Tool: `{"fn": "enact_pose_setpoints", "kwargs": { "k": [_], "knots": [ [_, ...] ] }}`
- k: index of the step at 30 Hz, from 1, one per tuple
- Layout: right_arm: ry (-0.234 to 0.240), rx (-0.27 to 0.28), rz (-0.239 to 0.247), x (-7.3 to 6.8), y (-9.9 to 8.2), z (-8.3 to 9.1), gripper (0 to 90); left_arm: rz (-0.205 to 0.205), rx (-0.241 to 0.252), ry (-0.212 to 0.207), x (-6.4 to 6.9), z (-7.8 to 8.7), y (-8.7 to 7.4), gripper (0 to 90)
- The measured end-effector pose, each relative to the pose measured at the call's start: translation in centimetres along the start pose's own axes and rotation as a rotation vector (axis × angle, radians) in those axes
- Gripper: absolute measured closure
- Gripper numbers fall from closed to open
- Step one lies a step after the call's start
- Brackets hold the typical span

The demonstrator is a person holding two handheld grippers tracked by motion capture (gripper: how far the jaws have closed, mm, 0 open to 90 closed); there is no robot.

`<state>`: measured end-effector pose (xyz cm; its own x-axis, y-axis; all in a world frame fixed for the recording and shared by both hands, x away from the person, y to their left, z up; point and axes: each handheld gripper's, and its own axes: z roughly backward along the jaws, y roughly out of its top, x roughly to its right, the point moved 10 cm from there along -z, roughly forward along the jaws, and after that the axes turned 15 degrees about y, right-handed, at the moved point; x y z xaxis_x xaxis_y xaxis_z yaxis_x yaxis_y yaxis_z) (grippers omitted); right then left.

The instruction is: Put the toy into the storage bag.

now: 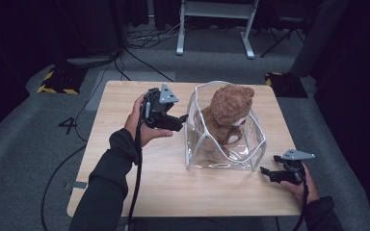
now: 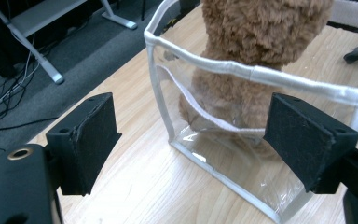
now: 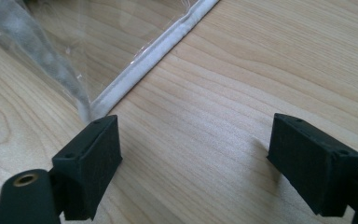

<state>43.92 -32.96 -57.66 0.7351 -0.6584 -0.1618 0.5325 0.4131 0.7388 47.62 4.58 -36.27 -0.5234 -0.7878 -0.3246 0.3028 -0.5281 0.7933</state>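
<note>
A brown teddy bear [image 1: 229,113] sits upright inside a clear plastic bag with white trim [image 1: 250,155] at the middle of the wooden table [image 1: 125,192]. My left gripper [image 1: 182,121] is open just left of the bag, level with its upper edge. In the left gripper view the bag's white rim [image 2: 242,69] and the bear [image 2: 256,32] lie ahead of the wide-apart jaws. My right gripper [image 1: 266,172] is open, low over the table at the bag's near right corner. The right gripper view has that corner's trim [image 3: 135,70] just beyond the jaws.
The table's right edge [image 1: 289,159] lies close to my right hand. Beyond the table there is grey carpet with cables [image 1: 139,41], a white desk frame [image 1: 214,24] and yellow-black striped blocks [image 1: 58,82].
</note>
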Motion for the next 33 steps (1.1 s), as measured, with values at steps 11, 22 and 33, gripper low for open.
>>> {"fn": "enact_pose_setpoints", "kwargs": {
  "k": [11,22,33],
  "knots": [
    [0.0,0.001,0.0,0.0,0.0,0.0,16.6,-0.019,-0.033,0.018,-0.3,0.1,-1.8,16.5],
    [0.001,-0.001,0.0,0.0,0.0,0.0,16.6,-0.051,-0.063,0.032,-0.4,-0.2,-3.6,16.5],
    [0.001,-0.001,0.0,0.0,0.0,0.0,16.6,-0.082,-0.107,0.054,-0.5,-0.5,-5.5,16.7]
  ]
}}
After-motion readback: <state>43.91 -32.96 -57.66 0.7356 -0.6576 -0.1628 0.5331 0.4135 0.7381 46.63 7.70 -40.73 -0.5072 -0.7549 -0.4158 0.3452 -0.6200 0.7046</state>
